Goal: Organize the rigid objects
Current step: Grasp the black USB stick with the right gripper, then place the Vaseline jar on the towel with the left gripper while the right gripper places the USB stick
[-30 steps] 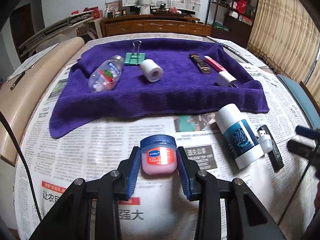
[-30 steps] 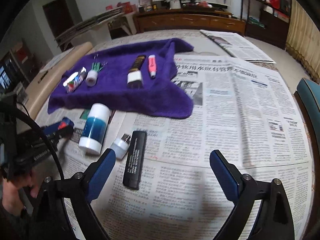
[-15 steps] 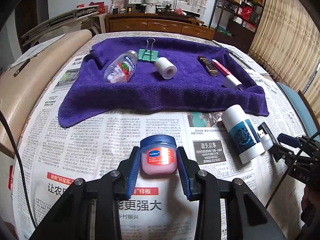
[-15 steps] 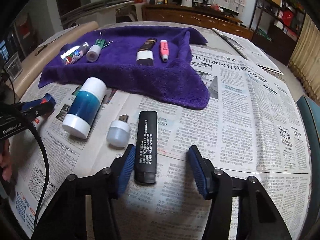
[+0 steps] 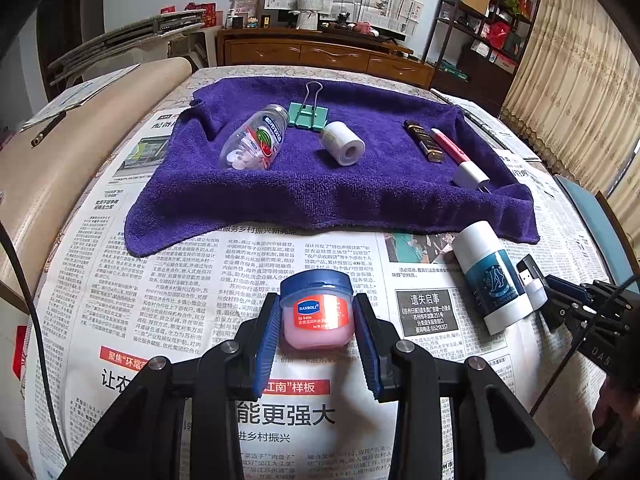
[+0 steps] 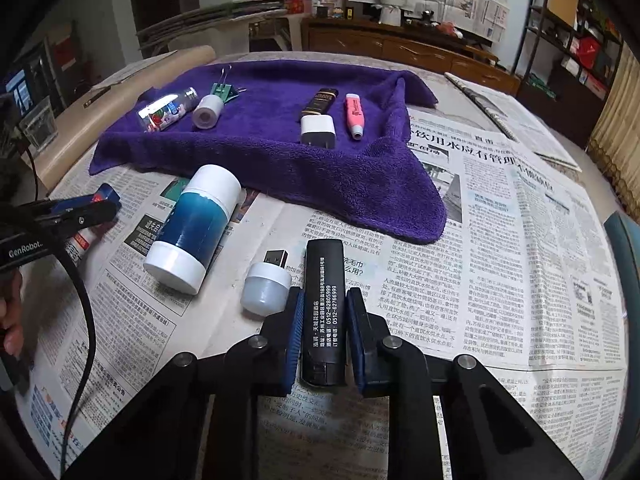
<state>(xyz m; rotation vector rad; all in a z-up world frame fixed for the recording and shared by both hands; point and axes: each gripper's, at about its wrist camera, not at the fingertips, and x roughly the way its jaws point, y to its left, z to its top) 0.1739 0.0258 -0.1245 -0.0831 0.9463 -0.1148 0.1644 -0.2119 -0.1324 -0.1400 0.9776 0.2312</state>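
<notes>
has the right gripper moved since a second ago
Yes. The right gripper has come in over the black lighter on the newspaper, which earlier lay ahead of its left finger; its jaws have just been closing around it.

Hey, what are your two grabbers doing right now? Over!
Left gripper shut on lip balm jar. Right gripper just closed on black lighter. Small white USB light alongside.

The table [image 6: 256, 56] is covered in newspaper sheets [image 6: 500, 248], on which lie a rumpled purple towel [image 6: 320, 172], a blue-and-white bottle [image 6: 196, 228] on its side, a small white USB light [image 6: 266, 286] and a black rectangular stick [image 6: 324, 308].
</notes>
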